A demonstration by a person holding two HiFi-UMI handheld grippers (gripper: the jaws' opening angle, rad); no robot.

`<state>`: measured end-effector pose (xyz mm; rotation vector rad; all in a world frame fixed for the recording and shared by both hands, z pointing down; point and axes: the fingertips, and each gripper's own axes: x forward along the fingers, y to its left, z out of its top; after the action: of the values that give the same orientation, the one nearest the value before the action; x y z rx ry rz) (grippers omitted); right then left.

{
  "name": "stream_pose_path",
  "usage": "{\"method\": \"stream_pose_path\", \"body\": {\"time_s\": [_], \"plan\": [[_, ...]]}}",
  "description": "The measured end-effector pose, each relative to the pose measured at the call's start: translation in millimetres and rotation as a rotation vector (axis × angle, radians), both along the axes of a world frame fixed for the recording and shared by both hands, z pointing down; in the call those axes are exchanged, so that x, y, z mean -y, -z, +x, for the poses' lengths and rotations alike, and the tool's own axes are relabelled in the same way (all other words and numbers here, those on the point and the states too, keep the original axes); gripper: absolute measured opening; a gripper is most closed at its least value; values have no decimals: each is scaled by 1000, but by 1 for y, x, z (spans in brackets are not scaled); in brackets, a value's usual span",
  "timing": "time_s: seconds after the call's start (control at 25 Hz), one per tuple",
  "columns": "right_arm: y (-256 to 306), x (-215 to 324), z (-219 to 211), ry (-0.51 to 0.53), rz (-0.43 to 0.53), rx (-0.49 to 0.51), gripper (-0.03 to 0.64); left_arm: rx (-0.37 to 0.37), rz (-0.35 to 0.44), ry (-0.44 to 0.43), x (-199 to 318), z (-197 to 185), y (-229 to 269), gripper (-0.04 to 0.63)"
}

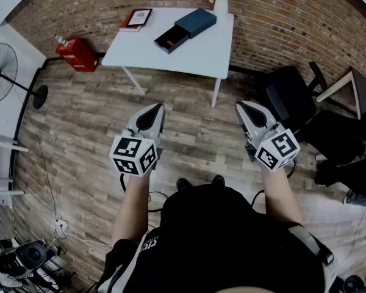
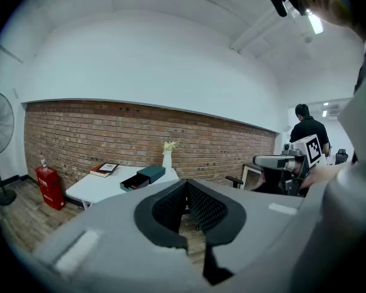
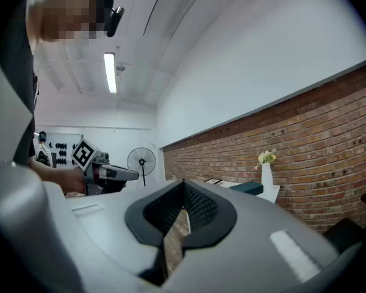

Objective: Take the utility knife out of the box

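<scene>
A dark teal box (image 1: 194,22) lies on the white table (image 1: 201,57) at the far side of the room, with its black drawer (image 1: 169,40) pulled out toward the left; something red shows inside, too small to name. The box also appears in the left gripper view (image 2: 145,176) and the right gripper view (image 3: 246,188). My left gripper (image 1: 154,107) (image 2: 184,183) and right gripper (image 1: 243,105) (image 3: 183,185) are both shut and empty. They hang side by side in the air over the wooden floor, well short of the table.
On the table stand a white vase with flowers (image 1: 221,2) and a book (image 1: 136,19). A red case (image 1: 77,54) and a standing fan (image 1: 0,66) are at the left, a black chair (image 1: 290,99) at the right. A person in black (image 2: 306,127) stands far back.
</scene>
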<state>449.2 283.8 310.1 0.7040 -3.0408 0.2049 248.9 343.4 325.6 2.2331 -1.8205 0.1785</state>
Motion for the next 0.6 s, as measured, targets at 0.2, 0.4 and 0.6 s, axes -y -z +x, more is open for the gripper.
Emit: {"method": "stream_pose_path", "body": {"time_s": [0.2, 0.4, 0.6], "plan": [[-9, 0, -10, 29, -16, 9, -1, 11, 4, 14, 1, 1, -9, 6], [-5, -9, -40, 84, -18, 21, 0, -14, 66, -10, -12, -3, 3, 8], [9, -22, -88, 164, -11, 59, 0, -36, 98, -28, -29, -17, 12, 6]]}}
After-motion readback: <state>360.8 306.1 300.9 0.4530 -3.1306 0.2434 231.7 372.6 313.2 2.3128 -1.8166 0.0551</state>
